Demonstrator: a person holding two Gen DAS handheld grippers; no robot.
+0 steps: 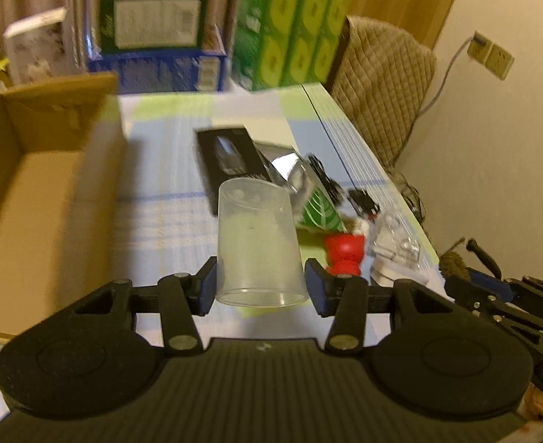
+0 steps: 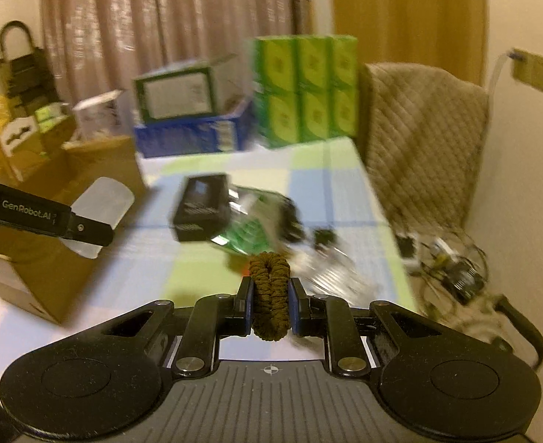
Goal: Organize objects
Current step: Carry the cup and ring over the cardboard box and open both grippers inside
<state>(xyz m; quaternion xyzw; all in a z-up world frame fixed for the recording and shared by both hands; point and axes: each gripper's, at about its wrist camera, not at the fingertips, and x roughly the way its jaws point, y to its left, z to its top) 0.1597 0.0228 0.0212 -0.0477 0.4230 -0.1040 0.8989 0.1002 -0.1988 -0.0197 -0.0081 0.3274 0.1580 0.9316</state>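
Pinching a clear plastic cup (image 1: 258, 243), the left tongs (image 1: 260, 289); right tongs (image 2: 270, 301) clamp a brown hair tie (image 2: 270, 291).

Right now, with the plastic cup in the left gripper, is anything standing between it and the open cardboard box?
Nothing visible does. The left gripper holds the translucent cup above the checked tablecloth, and the cardboard box lies open to its left. The black box and the other clutter sit ahead and to the right.

curtains (image 2: 168, 22) rear | quilted chair (image 2: 422, 136) right | cream wall (image 1: 492, 155), sockets (image 1: 492, 55)
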